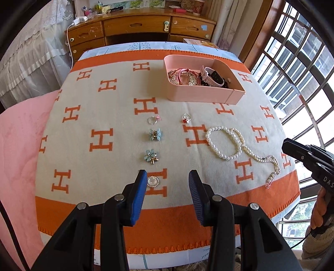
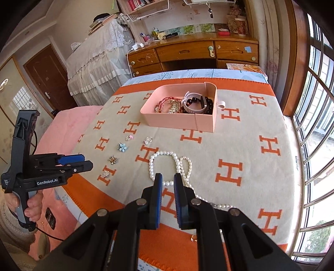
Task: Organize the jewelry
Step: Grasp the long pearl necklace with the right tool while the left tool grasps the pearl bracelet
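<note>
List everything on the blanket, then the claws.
blanket: one, cream with orange H marks, spread under everything
pink box: one, far side, holds bracelets and watch straps
rings: two, silver, just before the box
flower brooches: two, pale blue, in a line toward the camera
round brooch: one, white, nearest edge
pearl strands: two, white, overlapping, right side
left claw: open, empty
right claw: narrow gap, empty, above the pearls

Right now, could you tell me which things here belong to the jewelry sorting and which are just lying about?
For the job:
- pink box
- pearl strands
- two rings
- two blue flower brooches
- round clear brooch

Lying about:
- wooden desk
- white charger
- pink bedding
</note>
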A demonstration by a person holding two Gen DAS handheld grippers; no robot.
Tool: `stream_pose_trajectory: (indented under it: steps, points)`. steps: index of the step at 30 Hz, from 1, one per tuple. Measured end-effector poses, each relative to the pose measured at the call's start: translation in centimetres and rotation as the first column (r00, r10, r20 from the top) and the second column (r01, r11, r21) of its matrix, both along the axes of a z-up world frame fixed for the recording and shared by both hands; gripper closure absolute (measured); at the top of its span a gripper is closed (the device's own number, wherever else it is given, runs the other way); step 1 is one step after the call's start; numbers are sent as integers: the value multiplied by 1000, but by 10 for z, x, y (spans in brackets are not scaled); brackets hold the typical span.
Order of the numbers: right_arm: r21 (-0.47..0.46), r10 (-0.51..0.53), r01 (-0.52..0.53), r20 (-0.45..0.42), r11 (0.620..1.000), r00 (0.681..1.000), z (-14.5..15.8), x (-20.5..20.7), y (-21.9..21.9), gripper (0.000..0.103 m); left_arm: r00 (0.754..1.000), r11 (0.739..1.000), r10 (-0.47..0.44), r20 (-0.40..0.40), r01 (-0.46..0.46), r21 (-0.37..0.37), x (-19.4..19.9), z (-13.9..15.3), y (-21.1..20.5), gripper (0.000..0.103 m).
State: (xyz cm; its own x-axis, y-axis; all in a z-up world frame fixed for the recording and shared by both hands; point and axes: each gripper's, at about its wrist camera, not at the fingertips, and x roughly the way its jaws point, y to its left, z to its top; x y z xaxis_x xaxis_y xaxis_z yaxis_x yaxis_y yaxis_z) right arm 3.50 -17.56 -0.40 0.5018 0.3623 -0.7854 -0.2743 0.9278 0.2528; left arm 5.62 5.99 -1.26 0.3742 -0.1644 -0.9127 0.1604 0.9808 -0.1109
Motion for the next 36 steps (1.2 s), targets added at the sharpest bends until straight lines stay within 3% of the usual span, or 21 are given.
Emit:
stream_pose_trajectory:
  steps: [9, 15, 25, 36]
  points:
    - [-75, 14, -23, -109, 997, 994, -36, -2, -25, 92, 996, 999, -33, -88, 32, -21, 12, -33, -29, 64]
    - [-47, -14, 7, -150, 999, 989, -54, -10, -45, 92, 990, 998, -65, -126, 62, -26, 41, -43, -61, 64]
    - [11, -15, 17, -153, 1000, 988, -59, -10, -54, 92, 977, 997, -64, -205, 72, 34, 103, -59, -100, 64]
    - [35, -36, 42, -163, 999, 986, -63, -1, -69, 92, 960, 968, -162, -229, 200, 150, 112, -72, -137, 66]
